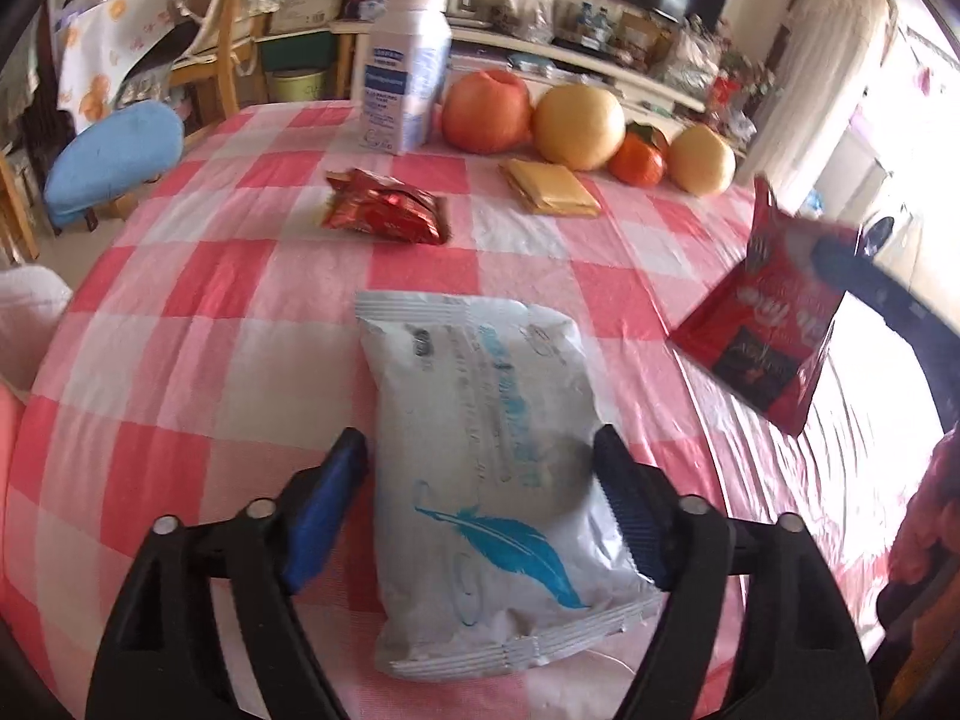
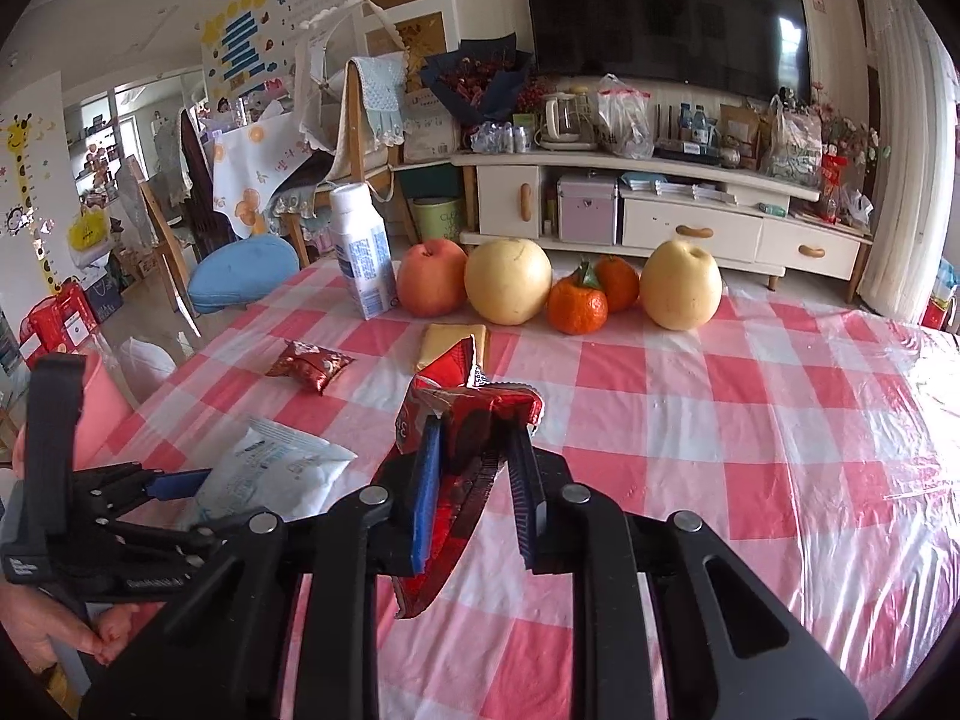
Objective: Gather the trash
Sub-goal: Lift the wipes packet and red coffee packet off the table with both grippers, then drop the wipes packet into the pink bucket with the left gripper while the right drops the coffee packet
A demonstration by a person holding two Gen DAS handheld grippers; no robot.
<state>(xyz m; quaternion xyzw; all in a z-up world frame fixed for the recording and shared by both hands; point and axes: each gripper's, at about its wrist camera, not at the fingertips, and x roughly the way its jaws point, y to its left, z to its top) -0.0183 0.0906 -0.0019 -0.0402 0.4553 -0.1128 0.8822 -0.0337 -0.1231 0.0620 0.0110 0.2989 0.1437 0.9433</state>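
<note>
Straddling the white wet-wipe pack [image 1: 498, 480], the left gripper [image 1: 480, 510] has its jaws apart, one pad to each long side; whether the right-hand pad already touches the film I cannot tell. The pack lies flat on the checked tablecloth [image 1: 240, 312], nearer the camera than the milk bottle [image 1: 408, 72]. It looks soft, puffy and light, with slick film that could slide, so a squeeze across the middle of its width seems best, not on the crimped ends. The right gripper [image 2: 474, 468] is clamped on a red foil wrapper [image 2: 468, 420], lifted off the cloth, well this side of the bottle; it is thin and crinkly and weighs almost nothing. A crumpled red wrapper [image 1: 387, 207] and a tan packet [image 1: 549, 186] lie just before the bottle and the fruit [image 1: 579, 126].
</note>
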